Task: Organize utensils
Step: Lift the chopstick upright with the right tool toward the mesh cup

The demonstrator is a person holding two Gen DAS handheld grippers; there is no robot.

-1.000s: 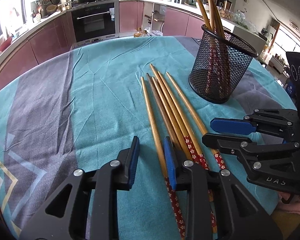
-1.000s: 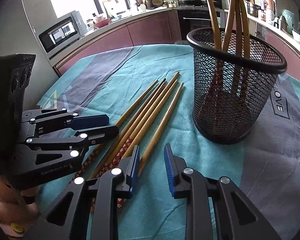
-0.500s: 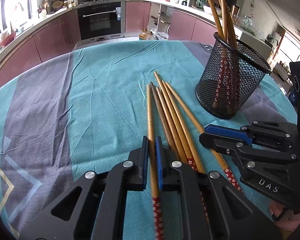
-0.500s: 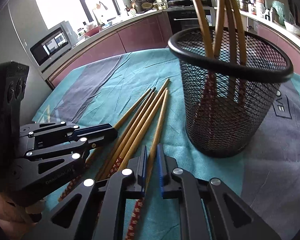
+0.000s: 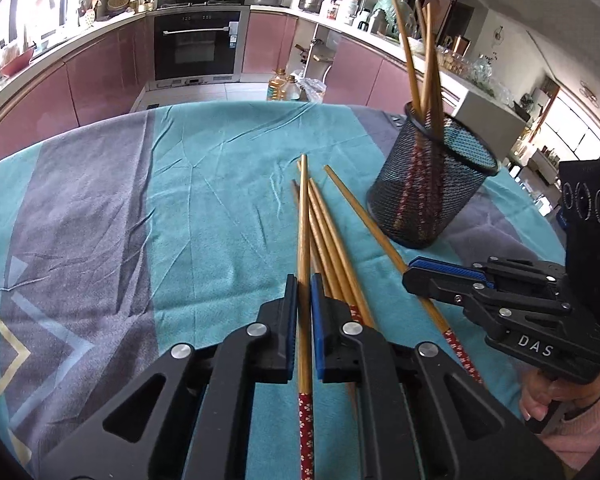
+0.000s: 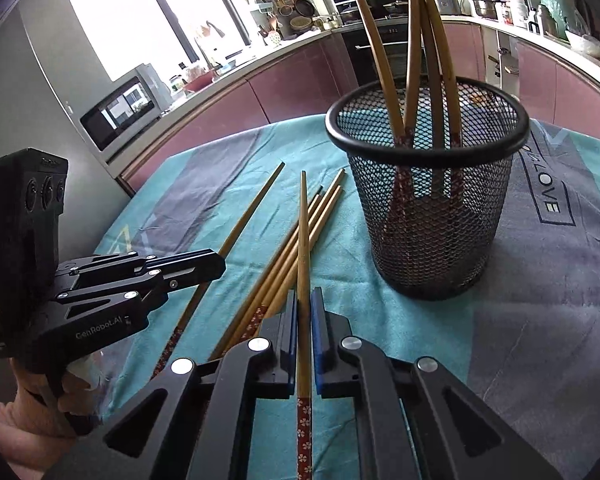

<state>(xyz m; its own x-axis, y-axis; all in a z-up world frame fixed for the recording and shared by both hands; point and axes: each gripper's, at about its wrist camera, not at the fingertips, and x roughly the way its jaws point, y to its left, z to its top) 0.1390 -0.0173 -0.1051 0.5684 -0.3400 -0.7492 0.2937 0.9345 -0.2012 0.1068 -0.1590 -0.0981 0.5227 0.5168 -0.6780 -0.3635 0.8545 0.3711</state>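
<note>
My left gripper (image 5: 304,284) is shut on one bamboo chopstick (image 5: 303,220), which points straight away from me and crosses over the loose ones. My right gripper (image 6: 304,296) is shut on another chopstick (image 6: 303,232) in the same way. Three loose chopsticks (image 5: 332,248) with red flowered ends lie on the cloth between the two held ones. A black mesh holder (image 6: 428,216) stands upright just beyond, to the right, with several chopsticks in it. The right gripper (image 5: 414,274) shows at the right of the left wrist view, the left gripper (image 6: 216,266) at the left of the right wrist view.
The table wears a teal and grey cloth (image 5: 100,220) and its far edge curves close behind the holder. Pink kitchen cabinets and an oven (image 5: 196,44) lie beyond. A hand in a pink sleeve (image 5: 572,412) holds the right gripper.
Both grippers were open a second ago. Each has shut on a chopstick and tilted its far end up off the cloth, away from the loose ones.
</note>
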